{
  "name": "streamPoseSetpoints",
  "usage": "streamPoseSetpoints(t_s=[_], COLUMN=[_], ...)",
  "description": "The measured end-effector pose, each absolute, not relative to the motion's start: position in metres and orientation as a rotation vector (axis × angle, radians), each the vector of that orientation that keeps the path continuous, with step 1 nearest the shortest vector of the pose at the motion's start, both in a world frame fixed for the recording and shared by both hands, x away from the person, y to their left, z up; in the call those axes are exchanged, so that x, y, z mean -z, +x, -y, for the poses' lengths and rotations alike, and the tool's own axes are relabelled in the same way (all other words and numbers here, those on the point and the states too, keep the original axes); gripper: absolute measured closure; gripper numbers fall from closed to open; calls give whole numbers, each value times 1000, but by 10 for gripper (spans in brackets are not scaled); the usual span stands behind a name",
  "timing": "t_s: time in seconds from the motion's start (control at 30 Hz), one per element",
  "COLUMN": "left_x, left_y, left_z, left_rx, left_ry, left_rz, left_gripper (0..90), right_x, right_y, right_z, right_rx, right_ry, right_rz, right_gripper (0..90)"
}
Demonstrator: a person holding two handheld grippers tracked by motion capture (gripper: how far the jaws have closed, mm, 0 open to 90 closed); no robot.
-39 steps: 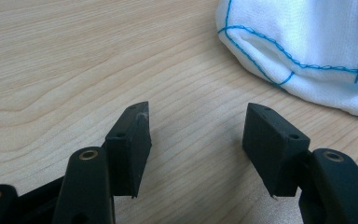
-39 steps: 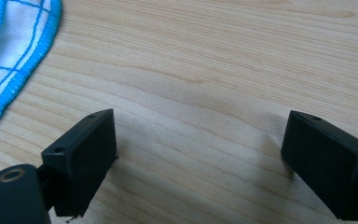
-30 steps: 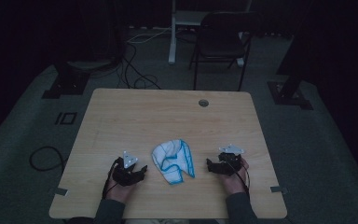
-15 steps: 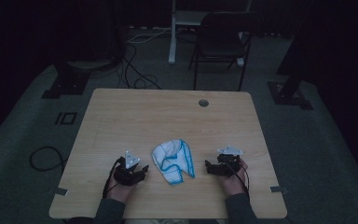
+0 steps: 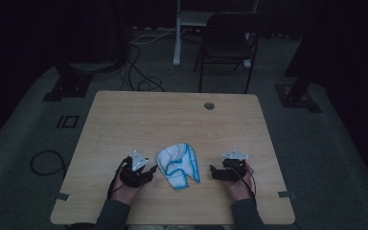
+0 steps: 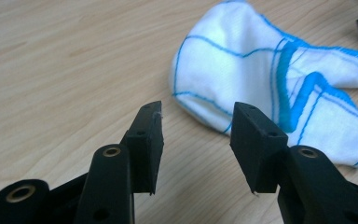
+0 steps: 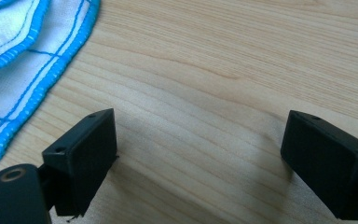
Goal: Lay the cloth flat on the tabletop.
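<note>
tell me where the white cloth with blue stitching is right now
The crumpled white cloth with blue stitching lies on the wooden table near its front edge, between the left gripper and right gripper.

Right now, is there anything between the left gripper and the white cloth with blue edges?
Nothing visible. The left gripper has open jaws with bare table between them, and the cloth lies just beyond its fingertips.

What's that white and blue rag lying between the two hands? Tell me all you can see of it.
The cloth is white, soft-looking woven fabric with a bright blue stitched hem and thin blue grid lines. It lies crumpled and loosely folded over itself, puffed up in places, on the near half of the wooden table. Nothing grips it: the left hand-held gripper points at it with open jaws just short of its edge.
</note>
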State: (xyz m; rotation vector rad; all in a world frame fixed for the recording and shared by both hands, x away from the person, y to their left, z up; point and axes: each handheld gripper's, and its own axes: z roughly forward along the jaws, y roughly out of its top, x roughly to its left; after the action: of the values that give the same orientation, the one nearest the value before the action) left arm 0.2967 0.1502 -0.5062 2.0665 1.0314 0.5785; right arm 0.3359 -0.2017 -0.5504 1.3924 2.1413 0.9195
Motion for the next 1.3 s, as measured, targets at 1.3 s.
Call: streamPoseSetpoints(t_s=[1.3], left_x=[511], left_y=[311], left_z=[-98], left_rx=[-597], left_ry=[2168], left_rz=[-913], left_gripper=[682], right_x=[550], right_y=[336], right_z=[202], right_rx=[-923], right_ry=[1385], right_rz=[-2148], right_gripper=[106])
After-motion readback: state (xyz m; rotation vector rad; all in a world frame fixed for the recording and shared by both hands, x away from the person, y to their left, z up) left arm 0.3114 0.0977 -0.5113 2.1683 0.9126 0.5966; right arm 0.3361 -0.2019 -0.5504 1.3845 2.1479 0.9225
